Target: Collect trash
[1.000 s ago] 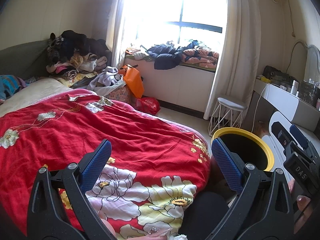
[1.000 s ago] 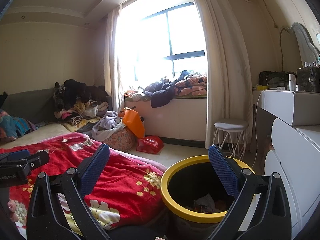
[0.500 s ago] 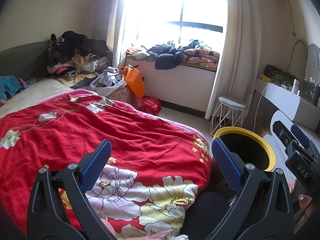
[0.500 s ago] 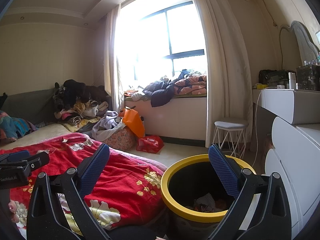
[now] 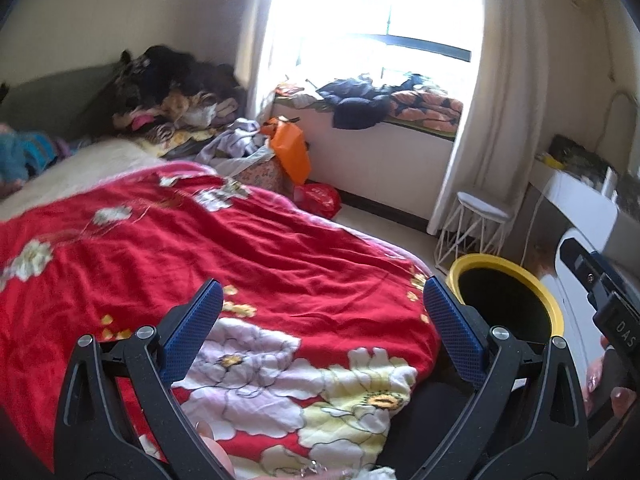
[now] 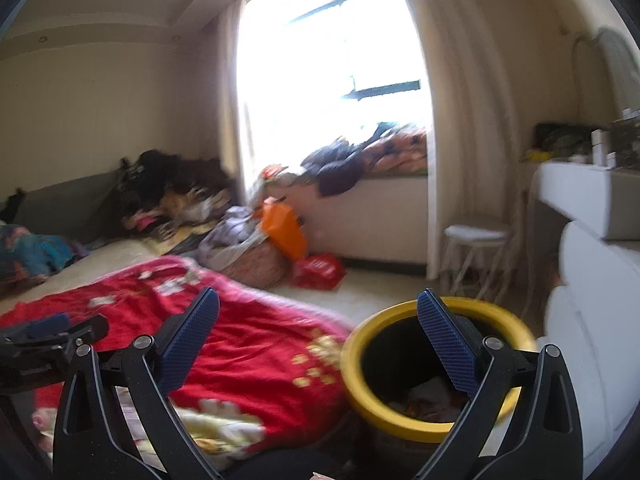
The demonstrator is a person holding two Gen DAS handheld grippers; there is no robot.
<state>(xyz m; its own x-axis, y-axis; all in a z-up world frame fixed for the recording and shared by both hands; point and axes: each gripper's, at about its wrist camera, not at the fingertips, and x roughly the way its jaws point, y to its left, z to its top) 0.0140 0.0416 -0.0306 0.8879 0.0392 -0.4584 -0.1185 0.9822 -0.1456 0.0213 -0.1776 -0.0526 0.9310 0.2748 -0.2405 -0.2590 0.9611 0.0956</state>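
1. Left gripper (image 5: pixel 322 312): jaws spread wide with nothing between the blue pads. It hangs above the near end of the bed, over the red flowered blanket (image 5: pixel 248 264).
2. Right gripper (image 6: pixel 318 322): jaws likewise wide apart and empty. Its right finger stands in front of the bin's rim; its left finger stands over the blanket. The right wrist view is blurred.
3. Bin (image 6: pixel 400 420): black with a yellow rim, on the floor just beside the foot corner of the bed, between the bed and a white cabinet (image 6: pixel 592 320). In the left wrist view it shows to the right of the left gripper's right finger.
4. Trash (image 6: pixel 424 398): crumpled pale and brownish scraps lie inside the bin at the bottom. What they are cannot be told because of the blur.
5. Blanket surface: no loose scrap can be made out on it in either view.
6. Surroundings: a white stool (image 5: pixel 478 220) stands beyond the bin by the curtain. An orange bag (image 5: pixel 290 148) and a red bag (image 5: pixel 318 198) sit on the floor below the window seat. Clothes are heaped at the far end of the bed (image 5: pixel 172 88) and on the window seat.
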